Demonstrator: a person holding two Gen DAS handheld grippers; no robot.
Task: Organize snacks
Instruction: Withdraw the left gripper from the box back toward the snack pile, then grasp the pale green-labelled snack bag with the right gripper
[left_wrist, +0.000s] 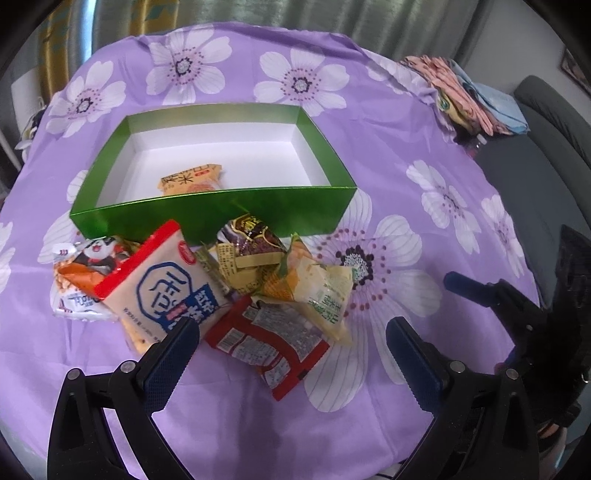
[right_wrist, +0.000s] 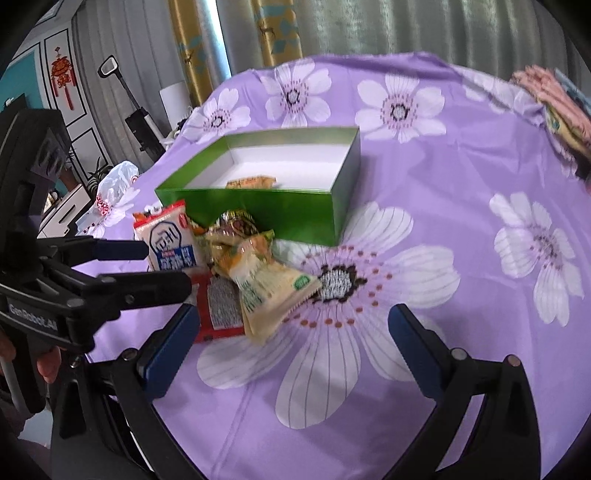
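Note:
A green box (left_wrist: 207, 214) with a white inside stands on the purple flowered cloth and holds one orange packet (left_wrist: 192, 181). In front of it lies a pile of snacks: a panda packet (left_wrist: 81, 273), a white packet with a red top (left_wrist: 162, 284), a brown-gold packet (left_wrist: 251, 240), a yellow-green packet (left_wrist: 317, 291) and a red packet (left_wrist: 269, 339). My left gripper (left_wrist: 291, 326) is open just above the near side of the pile. My right gripper (right_wrist: 291, 317) is open over the cloth, right of the yellow-green packet (right_wrist: 273, 288). The box (right_wrist: 258, 206) lies beyond it.
Folded cloths (left_wrist: 469, 96) are stacked at the table's far right edge, and a grey seat (left_wrist: 535, 155) stands beyond it. A white plastic bag (right_wrist: 114, 184) lies off the left edge. Curtains hang behind the table. The left gripper (right_wrist: 166, 267) reaches in from the left.

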